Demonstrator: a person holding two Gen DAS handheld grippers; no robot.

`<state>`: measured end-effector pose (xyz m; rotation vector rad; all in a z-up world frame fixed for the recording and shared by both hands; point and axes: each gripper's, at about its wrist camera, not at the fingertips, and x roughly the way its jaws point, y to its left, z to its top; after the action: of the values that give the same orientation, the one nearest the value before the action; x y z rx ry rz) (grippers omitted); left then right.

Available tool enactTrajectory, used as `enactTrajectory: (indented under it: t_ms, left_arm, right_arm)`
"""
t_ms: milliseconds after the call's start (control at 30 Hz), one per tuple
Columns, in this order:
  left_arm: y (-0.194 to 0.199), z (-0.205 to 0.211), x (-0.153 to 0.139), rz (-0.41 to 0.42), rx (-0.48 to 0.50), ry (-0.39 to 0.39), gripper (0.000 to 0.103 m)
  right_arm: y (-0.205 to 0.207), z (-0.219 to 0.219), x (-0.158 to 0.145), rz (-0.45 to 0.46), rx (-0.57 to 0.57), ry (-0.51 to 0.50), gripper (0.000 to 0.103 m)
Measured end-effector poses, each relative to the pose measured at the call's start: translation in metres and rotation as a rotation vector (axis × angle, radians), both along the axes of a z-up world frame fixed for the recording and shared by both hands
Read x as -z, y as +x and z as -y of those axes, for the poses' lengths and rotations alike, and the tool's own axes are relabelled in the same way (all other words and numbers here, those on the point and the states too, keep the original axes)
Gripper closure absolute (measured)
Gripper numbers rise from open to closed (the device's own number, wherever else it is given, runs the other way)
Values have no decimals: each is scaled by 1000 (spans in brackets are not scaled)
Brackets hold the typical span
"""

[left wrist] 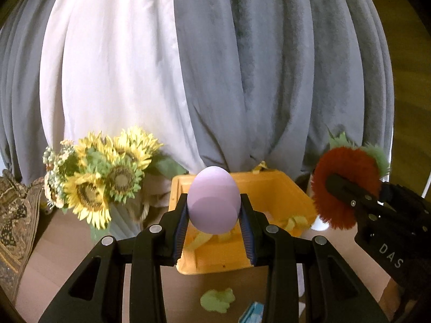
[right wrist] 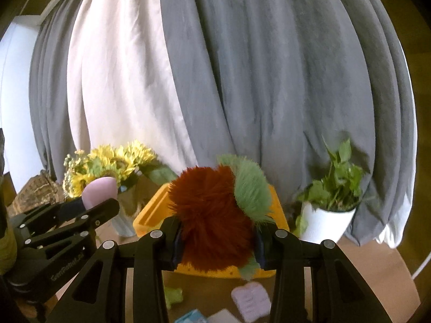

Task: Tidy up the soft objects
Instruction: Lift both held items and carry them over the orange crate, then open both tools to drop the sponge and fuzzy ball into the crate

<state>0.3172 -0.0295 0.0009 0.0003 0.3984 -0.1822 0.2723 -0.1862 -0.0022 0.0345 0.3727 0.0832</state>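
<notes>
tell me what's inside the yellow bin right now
In the yellow bin, pale yellow soft pieces lie on the floor. The purple egg in the left gripper covers the middle, so anything there can't be seen.

Right tongs (right wrist: pixel 216 245) clamp a red-and-green fuzzy toy (right wrist: pixel 215 215) above the orange bin (right wrist: pixel 150 215).

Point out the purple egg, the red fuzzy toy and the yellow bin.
purple egg (left wrist: pixel 214 202): left wrist view, middle of its shell.
red fuzzy toy (right wrist: pixel 212 215): right wrist view, centre of red fur.
yellow bin (left wrist: pixel 269 185): left wrist view, inner back wall.
</notes>
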Motion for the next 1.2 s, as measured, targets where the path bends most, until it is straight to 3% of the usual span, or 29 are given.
enactTrajectory:
  t_ms: [233, 567, 833, 1133, 1200]
  left_arm:
    - [30, 1, -1, 6, -3, 0, 67]
    - [85, 10, 10, -17, 16, 22, 67]
    - [130, 15, 32, -85, 25, 32, 67]
    - [176, 21, 71, -217, 59, 55, 67]
    - [181, 20, 77, -238, 61, 50, 58]
  right_arm:
    - [29, 0, -2, 19, -7, -10, 61]
    - [85, 8, 8, -29, -3, 7, 61]
    - [134, 10, 27, -105, -13, 8, 61]
    - [182, 17, 64, -240, -4, 19, 58]
    - [189, 17, 70, -267, 0, 15, 54]
